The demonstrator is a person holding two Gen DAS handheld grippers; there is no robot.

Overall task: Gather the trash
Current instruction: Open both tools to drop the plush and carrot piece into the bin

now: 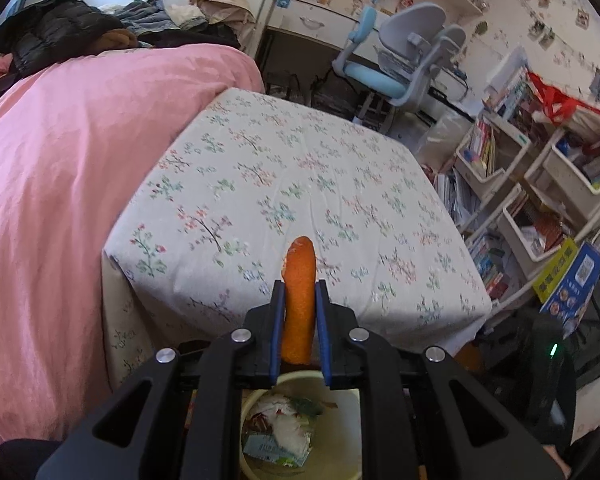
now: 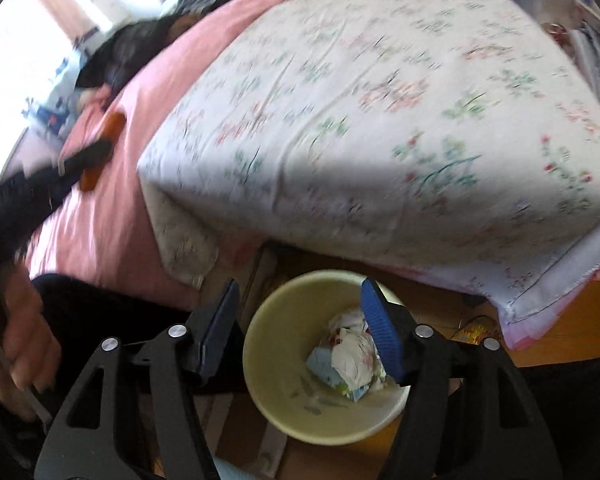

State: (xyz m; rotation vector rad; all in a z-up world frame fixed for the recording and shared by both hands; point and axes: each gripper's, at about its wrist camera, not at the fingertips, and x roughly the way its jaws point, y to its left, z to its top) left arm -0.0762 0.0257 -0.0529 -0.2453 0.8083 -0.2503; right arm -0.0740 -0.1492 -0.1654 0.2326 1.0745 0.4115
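I think I am near the end of this job. My right gripper (image 2: pixel 300 330) hangs just above the pale bin (image 2: pixel 274 408) on the floor, with its blue pads wide apart and nothing between them. Down in the bin I see a crumpled white wrapper (image 2: pixel 352 356) with bits of blue and red on it, so some trash is already in there. My left gripper (image 1: pixel 300 328) is squeezed almost closed on an orange peel (image 1: pixel 299 300), and the peel stands up between the two blue pads. It is a long, curved strip, bright orange with a bumpy skin, and a paler edge shows at its top. From the left wrist camera, the bin sits right below this gripper, so I judge the peel only needs to be let go over it. The tabletop (image 1: pixel 300 176) with the flowery cloth shows no trash that I can see, and the pink bed (image 1: pixel 60 184) beside it holds only clothes. The right wrist picture is blurry, so small scraps could hide from me.
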